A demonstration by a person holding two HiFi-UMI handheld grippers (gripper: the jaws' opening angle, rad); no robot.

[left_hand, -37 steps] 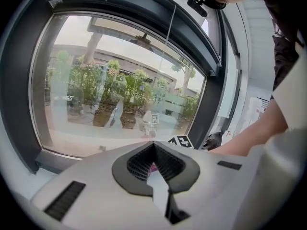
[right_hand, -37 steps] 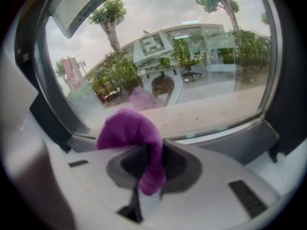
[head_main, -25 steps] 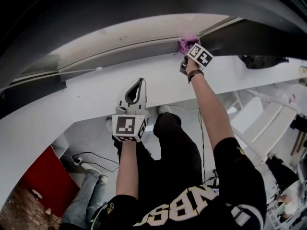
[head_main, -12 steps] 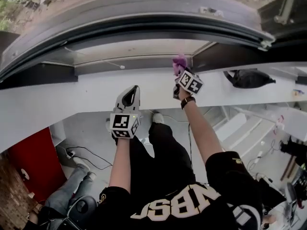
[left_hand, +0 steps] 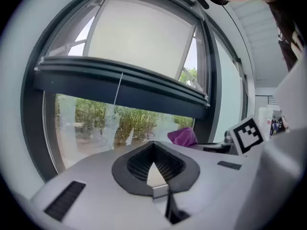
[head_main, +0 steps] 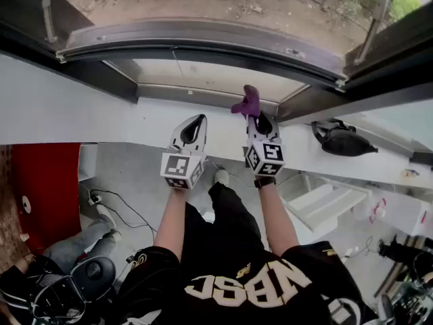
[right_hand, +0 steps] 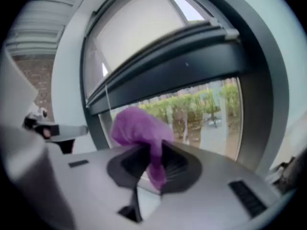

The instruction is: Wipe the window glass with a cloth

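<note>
Right before the glass [right_hand: 201, 114], the right gripper [head_main: 254, 116] pinches the cloth [head_main: 247, 102]; the left gripper [head_main: 199, 118], beside it, is pressed together.

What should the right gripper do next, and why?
Probably ease the right gripper forward until the purple cloth presses on the window glass. The gripper is shut on the cloth, but in the head view the cloth sits over the white sill, apparently short of the glass.

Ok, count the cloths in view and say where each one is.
1. The purple cloth is clamped in the right gripper, up by the window. The left gripper holds none; others may be out of view.
</note>
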